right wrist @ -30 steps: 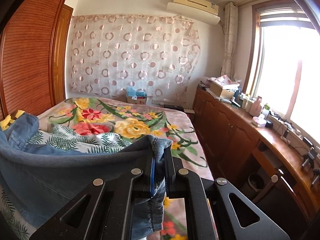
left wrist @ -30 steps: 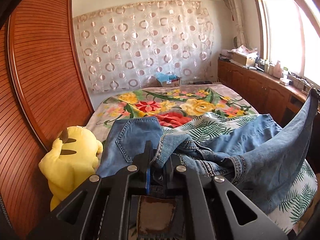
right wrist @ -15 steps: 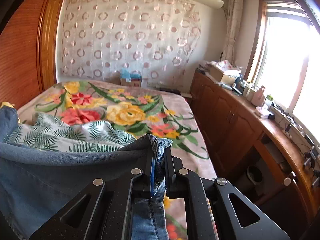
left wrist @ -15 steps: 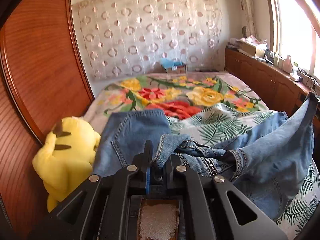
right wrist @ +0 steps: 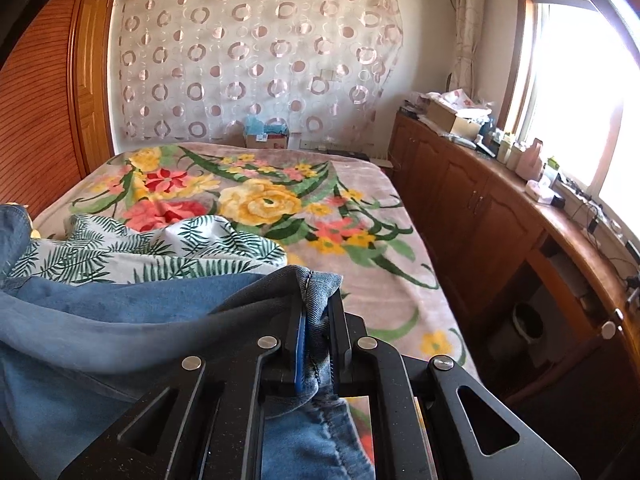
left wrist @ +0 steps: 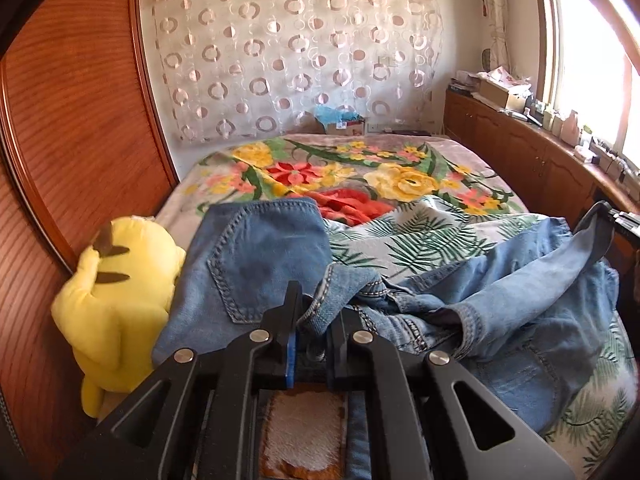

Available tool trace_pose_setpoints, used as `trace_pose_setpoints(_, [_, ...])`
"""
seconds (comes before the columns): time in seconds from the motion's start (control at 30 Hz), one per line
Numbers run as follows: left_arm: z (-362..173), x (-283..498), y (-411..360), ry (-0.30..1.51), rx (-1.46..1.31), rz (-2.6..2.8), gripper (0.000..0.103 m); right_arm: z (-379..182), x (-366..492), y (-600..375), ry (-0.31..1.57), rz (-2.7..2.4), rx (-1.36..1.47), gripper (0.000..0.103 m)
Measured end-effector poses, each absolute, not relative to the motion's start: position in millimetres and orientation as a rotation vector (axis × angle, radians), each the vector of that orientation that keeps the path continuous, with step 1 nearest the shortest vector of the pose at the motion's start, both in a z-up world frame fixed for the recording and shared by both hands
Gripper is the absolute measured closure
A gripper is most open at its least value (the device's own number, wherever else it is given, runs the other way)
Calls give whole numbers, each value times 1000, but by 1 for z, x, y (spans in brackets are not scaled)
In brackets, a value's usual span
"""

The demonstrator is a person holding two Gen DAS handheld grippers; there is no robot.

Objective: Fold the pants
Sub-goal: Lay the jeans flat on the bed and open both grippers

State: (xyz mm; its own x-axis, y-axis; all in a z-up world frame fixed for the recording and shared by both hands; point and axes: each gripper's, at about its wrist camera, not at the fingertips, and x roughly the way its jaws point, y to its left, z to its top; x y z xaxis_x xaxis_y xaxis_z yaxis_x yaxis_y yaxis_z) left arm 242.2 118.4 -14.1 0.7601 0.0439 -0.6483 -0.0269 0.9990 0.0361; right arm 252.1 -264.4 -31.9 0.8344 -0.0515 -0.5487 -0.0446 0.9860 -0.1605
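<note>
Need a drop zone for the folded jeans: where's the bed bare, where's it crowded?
Free: the floral blanket between the curtain wall and the fern-print sheet, plus its strip along the cabinets. Crowded: near end, where the jeans sprawl over the fern sheet, with the yellow plush toy against the wardrobe.

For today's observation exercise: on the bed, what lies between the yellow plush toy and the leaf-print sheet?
In the left wrist view, the jeans, back pocket up, lie between the yellow plush toy and the leaf-print sheet.
</note>
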Motion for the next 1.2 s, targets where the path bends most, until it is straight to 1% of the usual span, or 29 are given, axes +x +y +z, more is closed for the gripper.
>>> trace_pose_setpoints(0.07, [-12,241,117,710,14,37,88,-34,250,-263,583,-13,-176,76])
trace_pose_setpoints(0.1, [-11,240,117,710,10,33,86,-31,248,-263,578,-15,-177,74])
trace_pose_setpoints(0.13, [-10,238,117,710,9,31,83,-28,244,-263,573,-8,-170,69])
trace_pose_setpoints(0.17, [-9,234,116,708,8,28,79,-28,240,-263,569,-2,-160,62])
trace_pose_setpoints(0.2, [-8,233,116,707,10,23,76,-26,236,-264,565,-1,-152,59])
trace_pose_setpoints(0.23, [-8,230,115,705,14,23,69,-23,231,-264,561,-1,-147,55])
trace_pose_setpoints(0.27, [-8,229,115,703,20,23,60,-25,227,-264,553,0,-145,53])
trace_pose_setpoints(0.33, [-8,223,114,696,37,13,56,-23,216,-262,537,13,-152,50])
trace_pose_setpoints(0.4, [-9,216,113,690,46,7,48,-24,204,-258,534,31,-153,50])
trace_pose_setpoints(0.47, [-9,212,114,680,40,-13,21,-26,191,-254,533,79,-136,49])
trace_pose_setpoints(0.67, [-14,189,109,661,46,-44,20,-39,164,-232,565,225,-148,49])
trace_pose_setpoints(0.83, [-30,172,105,680,52,-64,20,-53,157,-210,608,355,-156,49])
trace_pose_setpoints(1.0, [-51,162,104,710,51,-66,20,-67,168,-179,644,450,-214,49])
trace_pose_setpoints(1.2, [-70,158,104,743,52,-69,20,-68,199,-157,641,519,-333,49])
